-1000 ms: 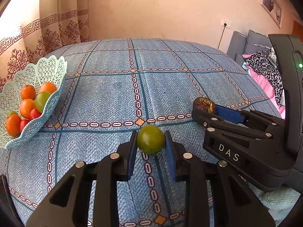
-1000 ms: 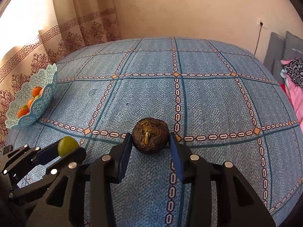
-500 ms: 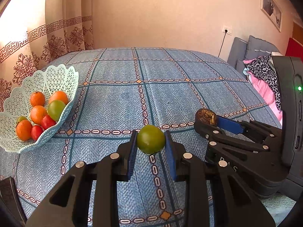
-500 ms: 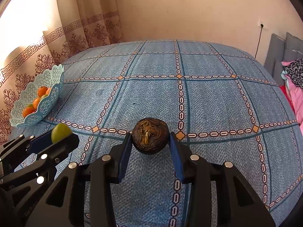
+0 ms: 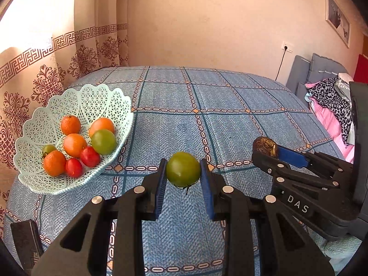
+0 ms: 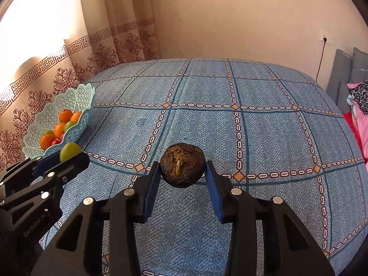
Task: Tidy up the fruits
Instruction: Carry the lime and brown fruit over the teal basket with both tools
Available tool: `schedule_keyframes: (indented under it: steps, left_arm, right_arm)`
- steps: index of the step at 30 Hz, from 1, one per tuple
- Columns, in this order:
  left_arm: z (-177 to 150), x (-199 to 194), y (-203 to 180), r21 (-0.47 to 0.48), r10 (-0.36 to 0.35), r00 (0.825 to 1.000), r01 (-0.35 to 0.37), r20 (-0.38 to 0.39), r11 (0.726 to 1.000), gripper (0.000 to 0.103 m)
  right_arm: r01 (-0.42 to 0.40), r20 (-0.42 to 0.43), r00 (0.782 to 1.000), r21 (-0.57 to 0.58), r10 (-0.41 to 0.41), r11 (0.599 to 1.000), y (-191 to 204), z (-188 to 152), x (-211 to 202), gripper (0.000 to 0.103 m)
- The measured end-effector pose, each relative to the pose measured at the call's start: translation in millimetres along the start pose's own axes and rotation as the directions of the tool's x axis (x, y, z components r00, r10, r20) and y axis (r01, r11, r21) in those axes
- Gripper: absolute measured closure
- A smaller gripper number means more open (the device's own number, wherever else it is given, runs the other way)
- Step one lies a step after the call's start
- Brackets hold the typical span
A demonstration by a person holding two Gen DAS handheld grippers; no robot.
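Observation:
My left gripper [image 5: 183,176] is shut on a green tomato [image 5: 183,169], held above the blue patterned bed cover [image 5: 207,119]. To its left stands a pale mint lattice basket [image 5: 46,184] holding several oranges, red tomatoes and green fruits. My right gripper [image 6: 182,172] is shut on a dark brown wrinkled fruit [image 6: 182,165]. In the left wrist view the right gripper [image 5: 266,150] shows at the right with the brown fruit [image 5: 264,146]. The right wrist view has the left gripper [image 6: 69,155] at lower left with the green tomato [image 6: 70,150], just in front of the basket [image 6: 36,151].
A patterned curtain [image 5: 46,80] hangs right behind the basket at the bed's left edge. Grey cushions and pink and leopard-print bedding [image 5: 329,105] lie at the right. A wall socket with a black cable [image 5: 285,47] sits on the far wall.
Both grippers have risen and moved left toward the basket, each still holding its fruit. The basket now appears larger and nearer in both views.

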State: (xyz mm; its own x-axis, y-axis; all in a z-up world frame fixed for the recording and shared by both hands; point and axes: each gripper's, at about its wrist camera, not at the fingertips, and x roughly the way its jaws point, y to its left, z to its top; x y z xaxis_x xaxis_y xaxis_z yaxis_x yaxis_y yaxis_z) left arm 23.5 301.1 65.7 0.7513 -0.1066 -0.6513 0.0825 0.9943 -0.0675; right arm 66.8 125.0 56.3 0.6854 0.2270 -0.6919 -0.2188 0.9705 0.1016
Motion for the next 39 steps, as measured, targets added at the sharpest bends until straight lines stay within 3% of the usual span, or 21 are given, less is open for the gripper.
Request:
schedule_keyframes:
  steps: [10, 23, 39]
  left_arm:
    - [14, -18, 52, -0.089, 0.062, 0.997, -0.057, 0.047, 0.994, 0.074]
    - [22, -31, 126, -0.224, 0.155, 0.986, -0.139, 0.057, 0.965, 0.074]
    - [19, -24, 158, -0.276, 0.199, 0.98, -0.185, 0.022, 0.943, 0.074]
  right_arm:
    - [-0.057, 0.022, 0.998, -0.05, 0.058, 0.997, 40, 17, 1, 0.063]
    - [-0.156, 0.04, 0.986, -0.12, 0.162, 0.98, 104, 38, 7, 0.063]
    - [-0.226, 0.01, 0.973, -0.173, 0.231, 0.959, 160, 48, 33, 0.063]
